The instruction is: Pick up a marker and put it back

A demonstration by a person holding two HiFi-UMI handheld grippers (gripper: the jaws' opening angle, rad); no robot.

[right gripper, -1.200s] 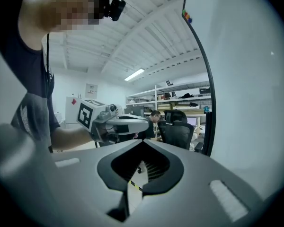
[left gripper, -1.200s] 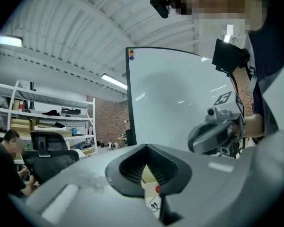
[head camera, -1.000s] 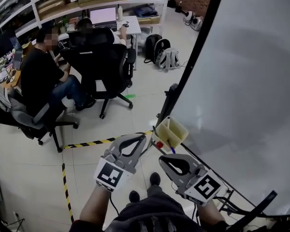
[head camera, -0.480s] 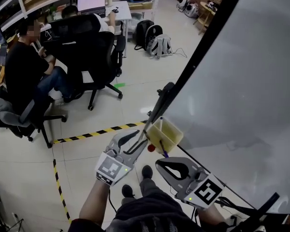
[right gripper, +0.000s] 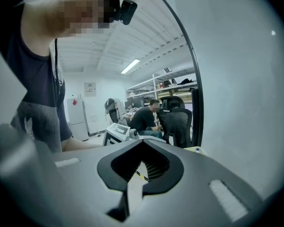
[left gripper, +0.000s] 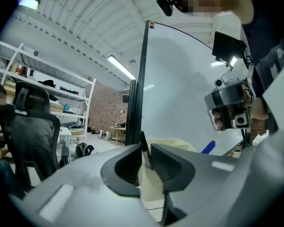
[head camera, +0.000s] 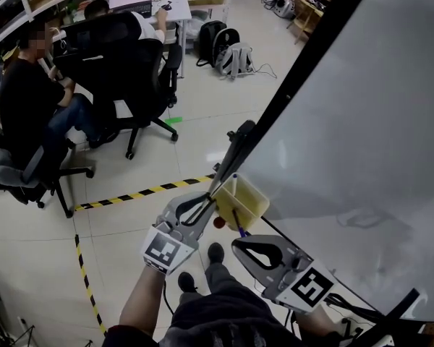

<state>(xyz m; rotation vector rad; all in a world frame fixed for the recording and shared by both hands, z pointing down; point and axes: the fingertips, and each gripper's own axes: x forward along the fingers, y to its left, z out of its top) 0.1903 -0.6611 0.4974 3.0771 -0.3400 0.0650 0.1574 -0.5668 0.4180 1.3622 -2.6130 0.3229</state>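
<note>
A yellow marker holder hangs at the lower edge of the whiteboard. My left gripper is at the holder's left side. In the left gripper view its jaws are closing, and a black marker stands upright between the tips, touching both. A blue marker pokes out on the holder's far side, and it shows below the holder in the head view too. My right gripper hangs lower and nearer to me, shut and empty.
The whiteboard's black frame runs diagonally up to the right. Black-and-yellow floor tape crosses the tiles. A person sits at the left beside black office chairs. Backpacks lie by a desk.
My left gripper has moved up and right to the holder's left edge, and its tips now stand around the black marker. The right gripper has barely moved.
</note>
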